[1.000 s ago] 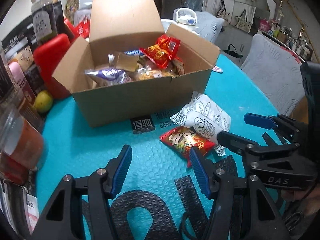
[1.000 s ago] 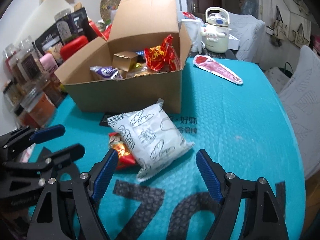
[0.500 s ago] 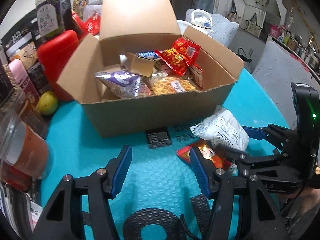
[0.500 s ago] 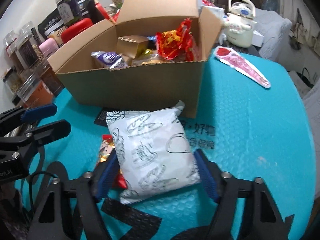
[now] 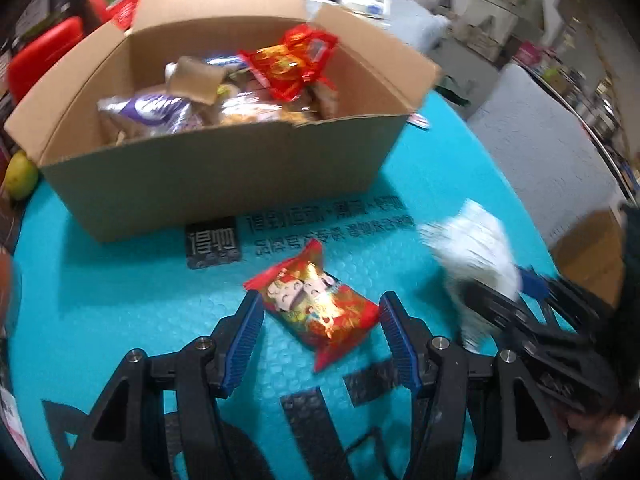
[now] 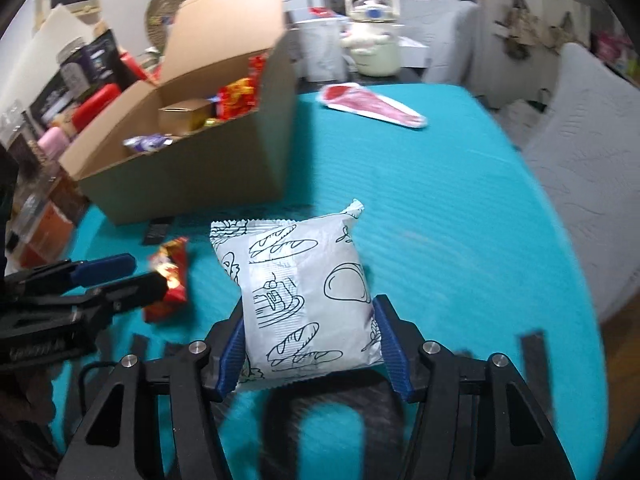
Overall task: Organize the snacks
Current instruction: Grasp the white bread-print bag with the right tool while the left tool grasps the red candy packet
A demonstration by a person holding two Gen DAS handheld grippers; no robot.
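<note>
Now right gripper (image 6: 310, 344) jaws just closed onto white bread bag (image 6: 304, 292); left gripper (image 5: 320, 340) jaws wide around red snack packet (image 5: 316, 308). Next: carry to box (image 5: 224, 176).

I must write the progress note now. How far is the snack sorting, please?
Done: several snacks already lie in the cardboard box. In hand: the right gripper, whose jaws have just been closing, grips the white bread packet. The left gripper stands open around the red snack packet. Left: both packets must go in.

Chinese print on teal mat (image 5: 120, 300), unreadable
</note>
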